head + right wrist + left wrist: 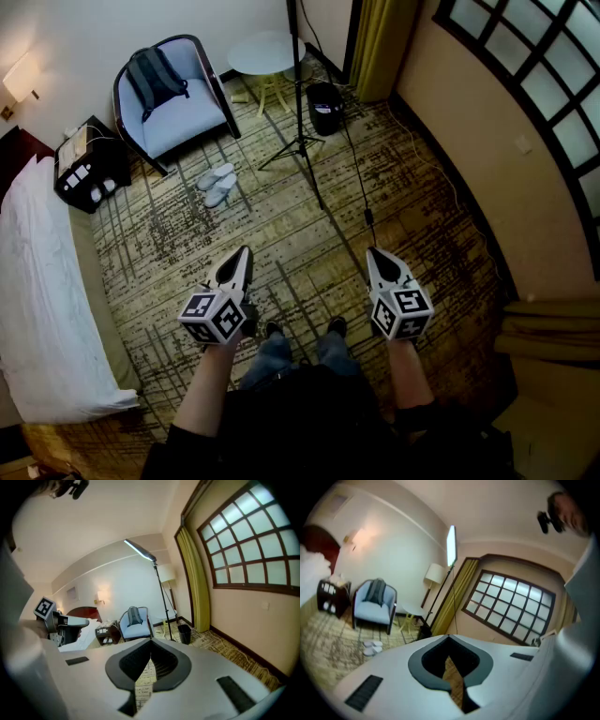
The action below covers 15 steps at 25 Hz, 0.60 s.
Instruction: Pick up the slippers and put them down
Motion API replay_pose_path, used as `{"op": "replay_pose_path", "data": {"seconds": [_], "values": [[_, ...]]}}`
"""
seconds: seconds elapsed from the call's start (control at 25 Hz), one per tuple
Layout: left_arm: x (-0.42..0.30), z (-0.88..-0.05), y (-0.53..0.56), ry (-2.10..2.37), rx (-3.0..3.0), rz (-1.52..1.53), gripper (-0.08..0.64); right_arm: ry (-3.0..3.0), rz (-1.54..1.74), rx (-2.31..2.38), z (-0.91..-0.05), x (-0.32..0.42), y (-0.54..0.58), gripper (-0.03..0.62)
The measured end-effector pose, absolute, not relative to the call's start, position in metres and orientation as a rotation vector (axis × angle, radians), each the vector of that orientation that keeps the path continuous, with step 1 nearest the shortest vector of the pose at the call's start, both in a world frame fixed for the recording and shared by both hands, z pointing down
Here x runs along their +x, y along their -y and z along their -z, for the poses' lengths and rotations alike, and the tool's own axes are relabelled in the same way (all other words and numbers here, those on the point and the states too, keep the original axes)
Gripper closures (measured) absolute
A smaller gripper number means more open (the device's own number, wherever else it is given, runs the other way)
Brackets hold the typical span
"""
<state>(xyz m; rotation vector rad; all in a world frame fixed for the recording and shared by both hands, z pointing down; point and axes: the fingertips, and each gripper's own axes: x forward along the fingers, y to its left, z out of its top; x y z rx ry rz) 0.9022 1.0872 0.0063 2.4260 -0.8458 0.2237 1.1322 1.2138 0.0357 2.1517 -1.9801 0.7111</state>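
Two white slippers (217,183) lie side by side on the carpet (309,234), just in front of the one blue armchair (178,117). The left tool (242,259) and the right tool (378,259) each have jaws pressed together, empty, well apart from that armchair.

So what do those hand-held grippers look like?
Two pale grey pointed shells, the left gripper and right gripper, with dark pads inside the jaws. Each carries a cube of black-and-white square markers. The person wears a dark top and jeans.
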Motion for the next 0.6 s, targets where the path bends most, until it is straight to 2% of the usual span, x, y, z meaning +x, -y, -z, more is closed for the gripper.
{"op": "replay_pose_path", "data": {"seconds": [0.16,0.6], "values": [[0.879,0.001,-1.078,1.02,2.701,-0.375,0.557,2.046,-0.651,2.069,-0.029,1.101,-1.191,0.592],[0.808,-0.006,-1.059,1.213,2.581,-0.361,0.557,2.173,-0.654,1.903,-0.037,1.037,-1.147,0.592]]}}
